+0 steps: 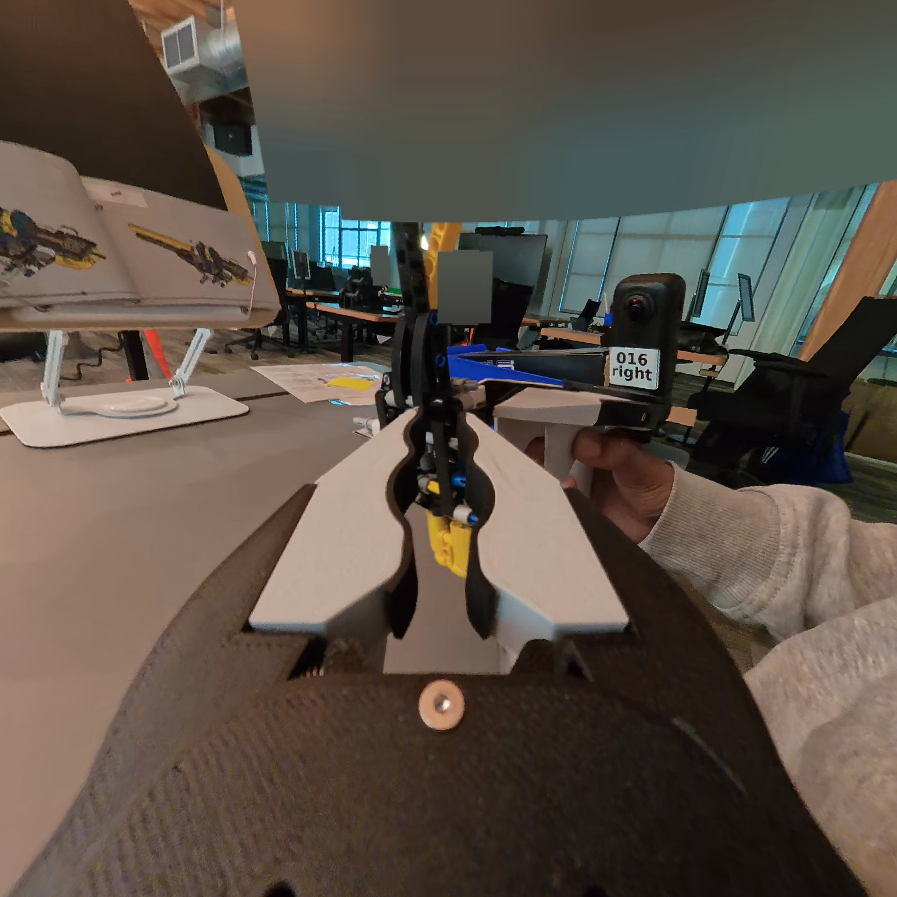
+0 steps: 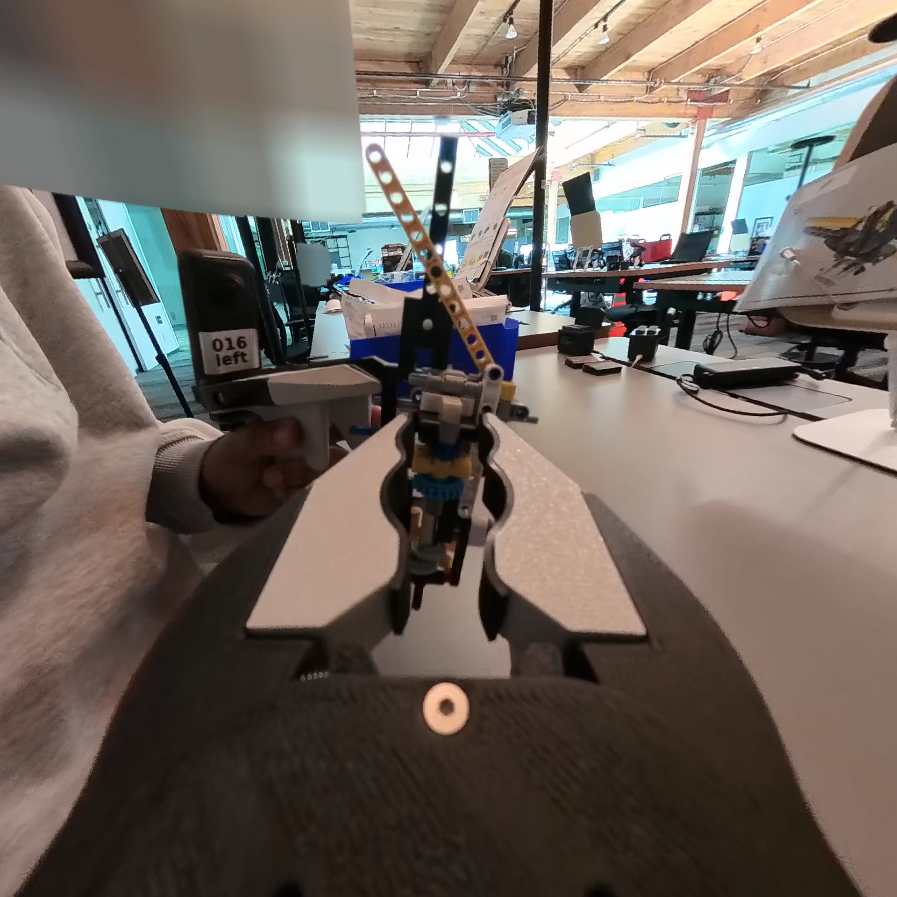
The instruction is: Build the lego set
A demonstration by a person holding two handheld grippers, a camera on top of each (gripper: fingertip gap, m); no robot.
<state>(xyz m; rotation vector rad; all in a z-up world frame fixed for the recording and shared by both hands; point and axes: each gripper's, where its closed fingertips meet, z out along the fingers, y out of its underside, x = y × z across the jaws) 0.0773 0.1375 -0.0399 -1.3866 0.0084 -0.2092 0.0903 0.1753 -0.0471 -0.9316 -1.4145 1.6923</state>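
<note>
A partly built lego model (image 1: 449, 543) of black beams, yellow parts and blue pins is held up above the table between both grippers. My left gripper (image 1: 439, 417) is shut on it from one side. My right gripper (image 2: 445, 420) is shut on the same model (image 2: 439, 466) from the opposite side. In the right wrist view a long yellow beam (image 2: 417, 233) and a black beam (image 2: 444, 194) stick up from it, and a blue gear (image 2: 437, 488) sits between the fingers. Each view shows the other gripper beyond the model, held by a hand (image 1: 616, 475).
An open instruction booklet (image 1: 121, 242) rests on a white stand (image 1: 126, 412) at the left, and shows in the right wrist view (image 2: 835, 242). A blue bin (image 2: 480, 340) with papers stands behind the model. Loose sheets (image 1: 320, 381) and a black power brick (image 2: 742, 371) with cable lie on the grey table (image 2: 655, 485).
</note>
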